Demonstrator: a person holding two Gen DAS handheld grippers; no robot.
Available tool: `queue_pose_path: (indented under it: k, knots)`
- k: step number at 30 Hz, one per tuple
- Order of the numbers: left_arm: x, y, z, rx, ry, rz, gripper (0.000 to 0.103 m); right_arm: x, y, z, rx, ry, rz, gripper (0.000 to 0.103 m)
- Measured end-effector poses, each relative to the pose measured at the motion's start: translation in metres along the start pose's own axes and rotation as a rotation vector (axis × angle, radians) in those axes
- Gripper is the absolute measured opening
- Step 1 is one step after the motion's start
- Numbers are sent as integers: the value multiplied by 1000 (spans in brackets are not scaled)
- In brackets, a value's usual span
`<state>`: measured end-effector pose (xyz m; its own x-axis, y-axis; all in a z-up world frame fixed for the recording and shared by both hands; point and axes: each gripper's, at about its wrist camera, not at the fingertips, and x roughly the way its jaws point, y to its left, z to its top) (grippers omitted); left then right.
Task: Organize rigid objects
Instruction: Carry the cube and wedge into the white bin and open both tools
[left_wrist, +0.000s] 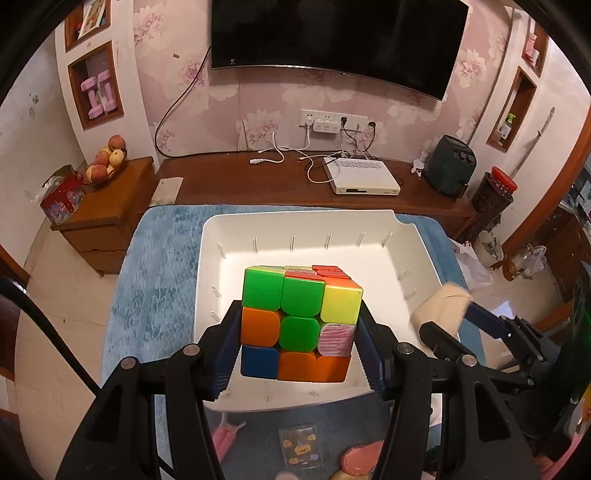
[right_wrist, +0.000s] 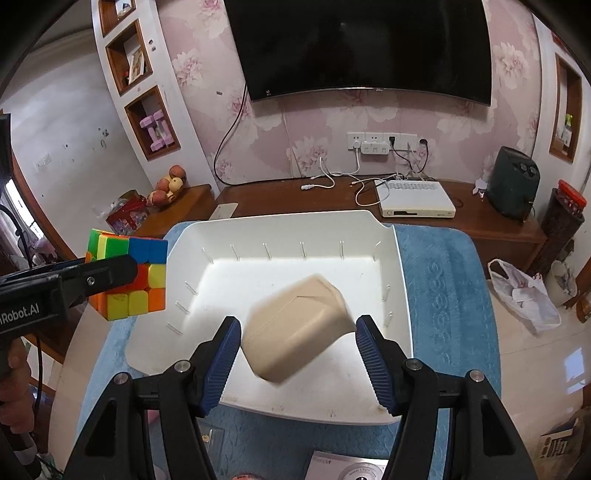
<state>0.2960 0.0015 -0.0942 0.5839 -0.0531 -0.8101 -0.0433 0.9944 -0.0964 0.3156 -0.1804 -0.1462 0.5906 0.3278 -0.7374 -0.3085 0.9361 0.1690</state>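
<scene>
A scrambled puzzle cube with green, orange, yellow and blue stickers sits clamped between the left fingers, above the white tray. A beige, rounded box, blurred and tilted, lies between the right fingers, apart from both pads, over the tray's floor.

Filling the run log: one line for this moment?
left gripper: shut on puzzle cube, over white tray | right gripper: open, blurred beige box between fingers, over tray
</scene>
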Motion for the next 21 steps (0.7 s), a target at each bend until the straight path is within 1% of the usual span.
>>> queue_pose_path:
  k: [1, 2, 4, 5, 6, 8, 10, 14, 16, 21]
  knots:
    - [0, -1, 1, -3, -7, 6, 61, -1, 1, 0, -4, -3, -3, 65]
    - [-4, -2, 2, 0, -33, 16, 61, -1, 1, 0, -6, -4, -4, 65]
    - [-10, -4, 4, 15, -67, 30, 66, -2, 1, -1, -4, -4, -2, 65]
    - [-13, -5, 5, 22, -80, 39, 74, -3, 1, 0, -2, -6, -2, 66]
    - [-16, -6, 7, 28, -93, 48, 78, -4, 1, 0, 1, -9, -2, 66]
    - [-23, -6, 9, 28, -119, 52, 78, -7, 3, -1, 3, -14, -2, 67]
    - [-27, -3, 9, 20, -124, 50, 78, -12, 5, -1, 4, -24, -3, 69]
    - [-37, 2, 8, -2, -135, 42, 79, -26, 9, -2, -3, -50, -5, 70]
    - [-44, 5, 5, -11, -141, 43, 79, -34, 11, -3, -6, -67, -10, 73]
    - [-64, 13, -5, -19, -152, 39, 83, -61, 20, -7, -7, -108, -27, 74]
